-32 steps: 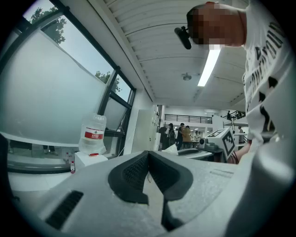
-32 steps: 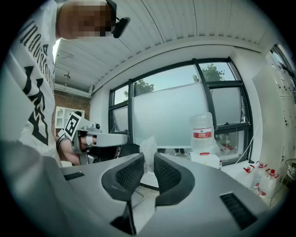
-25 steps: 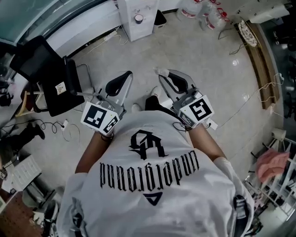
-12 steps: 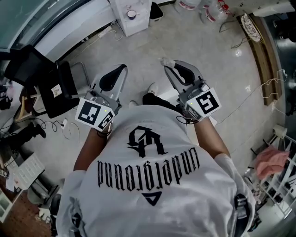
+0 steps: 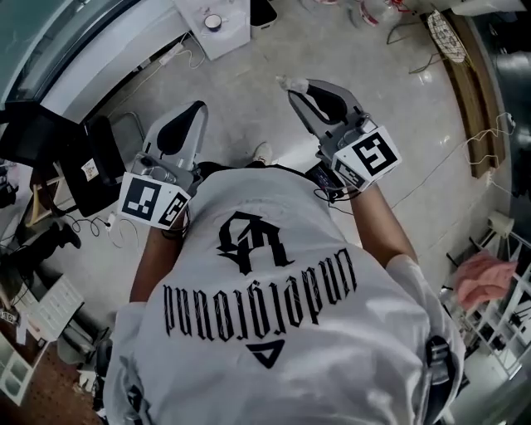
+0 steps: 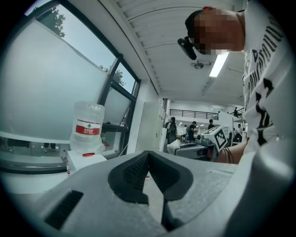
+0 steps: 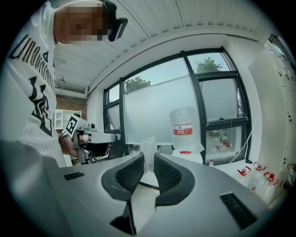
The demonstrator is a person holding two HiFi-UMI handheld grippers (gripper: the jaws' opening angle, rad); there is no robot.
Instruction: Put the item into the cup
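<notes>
My right gripper [image 5: 288, 84] is shut on a small crumpled white item [image 5: 292, 82], held out over the floor. In the right gripper view the translucent white item [image 7: 148, 149] sticks up between the pads of the right gripper [image 7: 149, 162]. My left gripper [image 5: 197, 108] is shut with nothing in it; its pads meet at the tip of the left gripper [image 6: 148, 155]. A small round cup [image 5: 213, 21] stands on a white stand [image 5: 235, 33] ahead, well beyond both grippers. From the left gripper view I see the right gripper [image 6: 196, 149] with the white item [image 6: 174, 147].
A black chair [image 5: 58, 145] stands at my left, with cables on the floor beside it. A large water bottle [image 6: 87, 127] sits on a white dispenser [image 6: 82, 161]. A rack with a pink cloth [image 5: 484, 279] is at my right. People stand far down the room.
The white stand with the cup has shifted up and left in the head view. Both grippers have spread slightly apart. The right gripper still holds the white item.
</notes>
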